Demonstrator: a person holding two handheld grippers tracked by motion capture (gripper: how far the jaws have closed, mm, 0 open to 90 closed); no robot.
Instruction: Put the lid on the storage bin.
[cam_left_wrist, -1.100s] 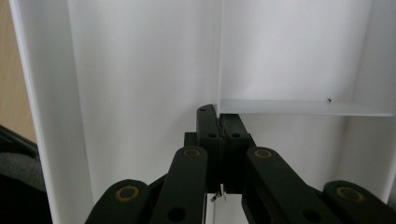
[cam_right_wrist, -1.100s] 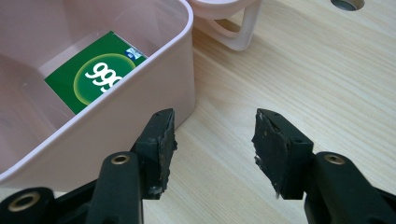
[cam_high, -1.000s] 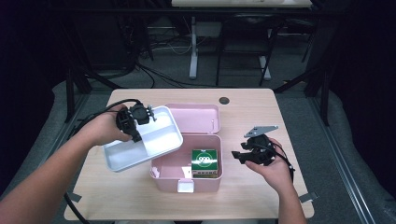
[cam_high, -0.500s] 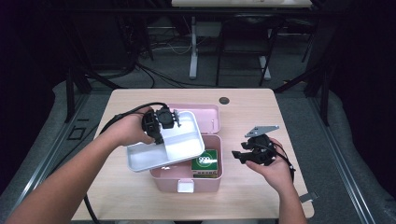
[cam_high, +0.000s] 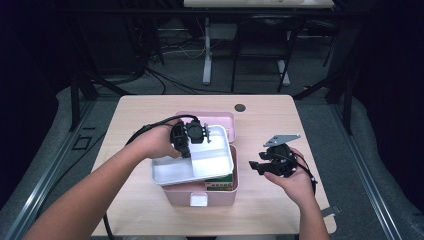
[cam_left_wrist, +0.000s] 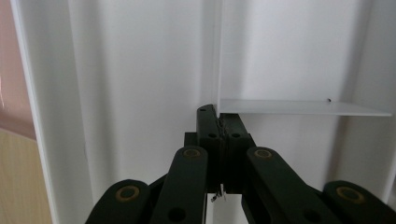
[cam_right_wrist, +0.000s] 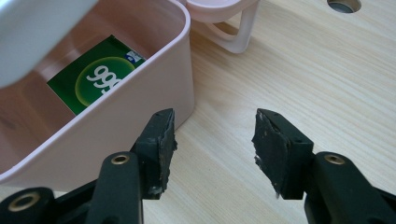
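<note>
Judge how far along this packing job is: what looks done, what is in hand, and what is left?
Done: a green packet already lies inside the open pink box. In hand: the left gripper is shut on the divider of the white tray, holding it above the box opening. The right gripper waits open beside the box, holding nothing. Left, probably: seating the tray in the box and closing the pink lid behind it.

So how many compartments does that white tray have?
2: the white tray shows a larger compartment toward the person and a smaller one on the far right, parted by the divider that the left gripper pinches. More may be hidden.
</note>
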